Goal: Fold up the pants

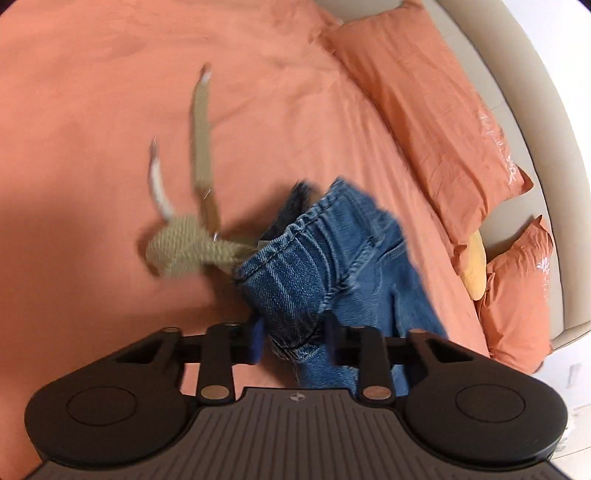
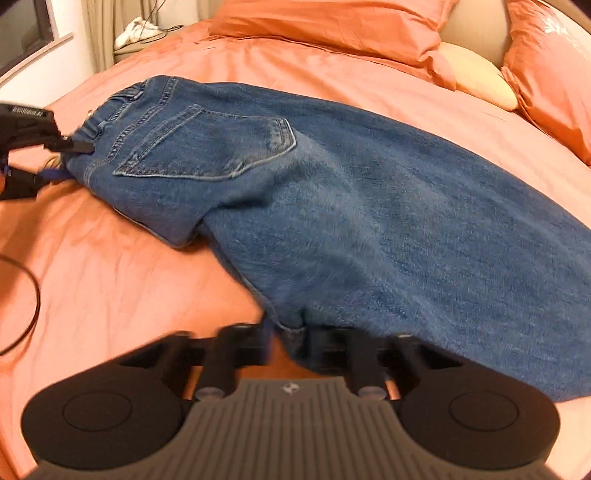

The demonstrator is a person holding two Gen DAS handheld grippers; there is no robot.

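Blue jeans [image 2: 332, 192] lie across the orange bed, back pocket up, waistband to the left, legs running right. My left gripper [image 1: 293, 341] is shut on the jeans' waistband [image 1: 295, 280], and it also shows in the right wrist view [image 2: 70, 158] at the waistband's end. A beige woven belt [image 1: 184, 247] with a white tip hangs from the waistband, blurred. My right gripper [image 2: 291, 343] is shut on the hem end of the jeans [image 2: 295, 339], close to the bed.
Orange bedsheet [image 1: 110, 92] covers the bed. Orange pillows [image 1: 424, 110] and a yellow cushion [image 1: 474, 266] lie along the beige headboard [image 1: 517, 92]. A black cable [image 2: 29, 295] lies at left. A nightstand with white items [image 2: 136, 31] stands by the curtain.
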